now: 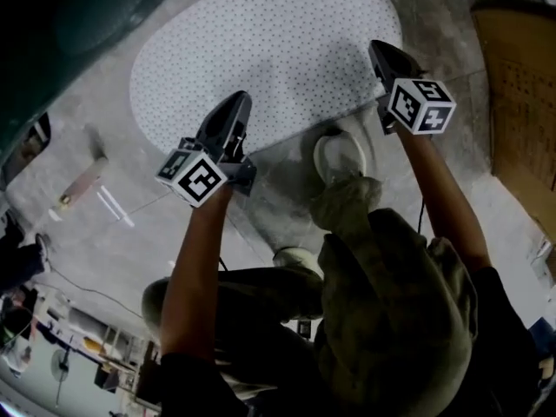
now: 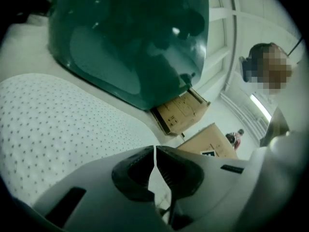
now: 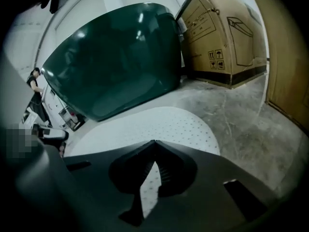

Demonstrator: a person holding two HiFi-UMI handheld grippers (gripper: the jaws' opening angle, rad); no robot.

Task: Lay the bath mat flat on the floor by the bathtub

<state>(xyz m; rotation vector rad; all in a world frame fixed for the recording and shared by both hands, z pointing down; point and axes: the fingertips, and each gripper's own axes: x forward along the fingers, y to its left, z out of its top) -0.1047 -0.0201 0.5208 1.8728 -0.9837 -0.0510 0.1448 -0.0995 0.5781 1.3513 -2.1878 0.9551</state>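
Observation:
The white, dotted, oval bath mat [image 1: 261, 50] lies spread flat on the concrete floor beside the dark green bathtub [image 1: 52, 24]. My left gripper [image 1: 236, 102] hovers over the mat's near edge, jaws shut with nothing between them. My right gripper [image 1: 378, 50] is at the mat's right end, also shut and empty. In the left gripper view the closed left gripper [image 2: 155, 151] points across the mat [image 2: 53, 124] toward the tub [image 2: 130, 42]. In the right gripper view the closed right gripper [image 3: 154, 144] sits above the mat [image 3: 159, 124], with the tub [image 3: 116, 57] behind it.
A large cardboard box [image 3: 222, 33] stands to the right of the tub, and a brown panel [image 1: 521, 85] lies along the right. The person's shoe [image 1: 339, 155] is just below the mat's near edge. A stick-like object [image 1: 82, 181] lies on the floor at left.

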